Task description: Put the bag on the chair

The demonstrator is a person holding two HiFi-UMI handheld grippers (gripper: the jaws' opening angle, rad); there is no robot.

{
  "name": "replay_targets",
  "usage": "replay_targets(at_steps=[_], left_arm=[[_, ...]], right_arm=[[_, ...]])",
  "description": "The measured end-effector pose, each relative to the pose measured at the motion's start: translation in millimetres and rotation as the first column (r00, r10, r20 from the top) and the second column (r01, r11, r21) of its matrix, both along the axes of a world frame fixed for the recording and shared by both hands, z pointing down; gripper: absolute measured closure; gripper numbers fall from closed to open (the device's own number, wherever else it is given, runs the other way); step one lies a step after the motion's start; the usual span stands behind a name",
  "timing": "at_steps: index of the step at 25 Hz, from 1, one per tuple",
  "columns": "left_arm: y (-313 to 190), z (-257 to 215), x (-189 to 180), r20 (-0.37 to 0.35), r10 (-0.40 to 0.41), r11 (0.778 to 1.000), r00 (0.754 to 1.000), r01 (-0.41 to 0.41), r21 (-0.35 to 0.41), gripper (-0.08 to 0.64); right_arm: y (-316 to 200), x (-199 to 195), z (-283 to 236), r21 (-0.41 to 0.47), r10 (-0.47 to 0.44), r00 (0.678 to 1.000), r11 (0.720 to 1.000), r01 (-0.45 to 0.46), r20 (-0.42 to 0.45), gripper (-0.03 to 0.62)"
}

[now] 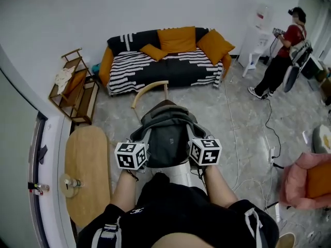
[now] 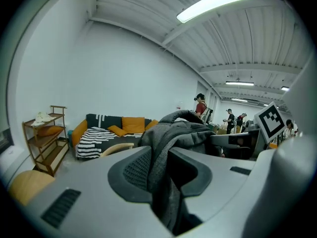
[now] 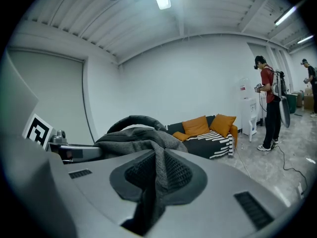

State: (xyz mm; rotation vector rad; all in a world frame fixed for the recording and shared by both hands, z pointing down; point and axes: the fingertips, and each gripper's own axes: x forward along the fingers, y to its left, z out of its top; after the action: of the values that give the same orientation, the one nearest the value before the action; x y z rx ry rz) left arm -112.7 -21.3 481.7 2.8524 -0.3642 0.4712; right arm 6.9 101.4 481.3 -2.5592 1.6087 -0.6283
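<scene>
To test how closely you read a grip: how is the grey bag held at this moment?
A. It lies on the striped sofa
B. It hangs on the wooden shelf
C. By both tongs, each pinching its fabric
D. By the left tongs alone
C: the grey bag has a fold of its fabric pinched in the left tongs and another in the right tongs.

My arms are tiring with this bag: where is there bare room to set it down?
The oval table on the left is bare except a small item at its near end. The floor between chair and sofa is bare. Right of the bag, a cable crosses the floor.
</scene>
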Motion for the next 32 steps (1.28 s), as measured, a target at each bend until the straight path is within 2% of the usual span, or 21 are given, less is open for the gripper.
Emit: replay_targets(at_steps=[4,10,16,19,25,28,32], left_arm=[[-66,4,46,-0.016,0.028,0.999,0.999,-0.028,-0.04,0.46],[-167,-8,108,-0.031,0.073,0.996,0.997,-0.074,-0.045,0.462],[-230,-20,154,-0.025,0.09,0.996,0.996,-0.09,0.011,0.462],[-247,-13,177,-0.002,0.069,0.998,0.998,-0.069,0.002,0.462],[-273,19,220,0.058,-0.057,0.995,0.997,0.061,-0.082,0.462],[-280,28,236,0.082,-0.126,0.984,0.989,0.135,-0.12,0.462],[-289,47,254,0.11,-0.242,0.959,0.964,0.255,-0.124,0.463]], right_arm=[[-67,45,-1,-0.02,0.017,1.0,1.0,-0.017,-0.012,0.531],[-172,108,-17,-0.008,0.048,0.998,0.999,-0.048,-0.034,0.531],[-235,155,-17,0.012,0.06,0.998,0.998,-0.06,-0.013,0.531],[-255,181,-8,0.009,0.044,0.999,0.999,-0.044,0.011,0.531],[-296,237,23,-0.022,-0.119,0.991,0.992,0.121,0.062,0.53],[-316,262,31,-0.055,-0.223,0.971,0.972,0.228,0.081,0.53],[-344,289,46,-0.062,-0.346,0.934,0.934,0.352,0.087,0.53]])
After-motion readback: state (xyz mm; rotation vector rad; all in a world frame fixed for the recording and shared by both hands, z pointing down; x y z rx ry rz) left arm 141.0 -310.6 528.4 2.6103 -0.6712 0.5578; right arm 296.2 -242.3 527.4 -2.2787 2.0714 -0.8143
